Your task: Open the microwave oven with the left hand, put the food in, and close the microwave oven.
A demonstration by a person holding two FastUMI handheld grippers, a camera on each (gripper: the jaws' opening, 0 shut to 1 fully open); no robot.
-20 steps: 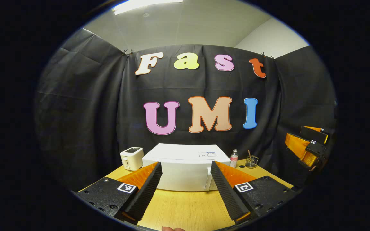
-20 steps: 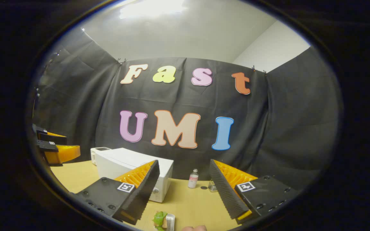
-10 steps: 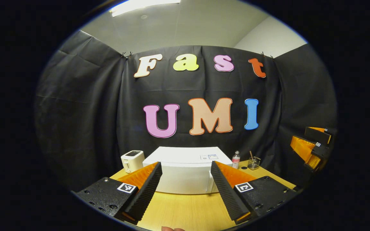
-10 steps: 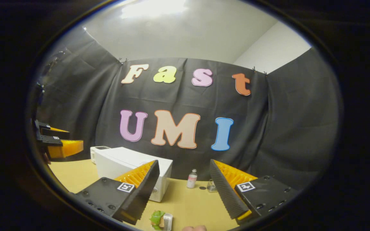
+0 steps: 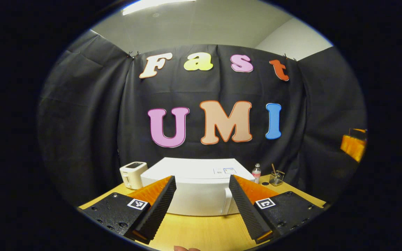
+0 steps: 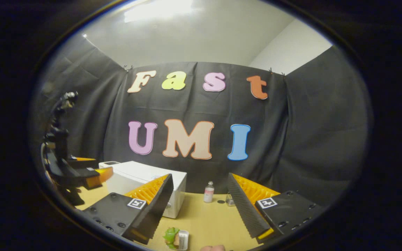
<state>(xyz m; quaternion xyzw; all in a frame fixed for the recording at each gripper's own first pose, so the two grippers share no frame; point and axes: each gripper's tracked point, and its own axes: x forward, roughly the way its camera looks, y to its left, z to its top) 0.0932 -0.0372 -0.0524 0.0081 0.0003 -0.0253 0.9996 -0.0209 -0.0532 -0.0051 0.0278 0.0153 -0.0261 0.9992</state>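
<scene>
So the biggest thing here is the wooden table (image 5: 201,233), and sitting at the back of it is the white microwave oven (image 5: 197,188), door shut, with its handle edge on the right side of the front. In the left gripper view it's dead ahead, framed between the fingers of the left gripper (image 5: 202,198), which is spread wide with nothing in it and hanging above the tabletop, not touching the oven. From the right gripper view you can spot that same gripper off to the left, out in front of the oven.

Left of the microwave there's a small white toaster (image 5: 131,174), just beside it. On the other side, near the back wall, stand a little bottle with a pink label (image 5: 255,173) and a glass jar (image 5: 275,177) with a stick in it.

The right gripper (image 6: 201,200) is also wide open and holding nothing. Right below it, near the table's front edge, is the food (image 6: 170,237): something leafy green in a small white tray (image 6: 183,240), well apart from the microwave. A fingertip pokes in at the bottom of each view.
</scene>
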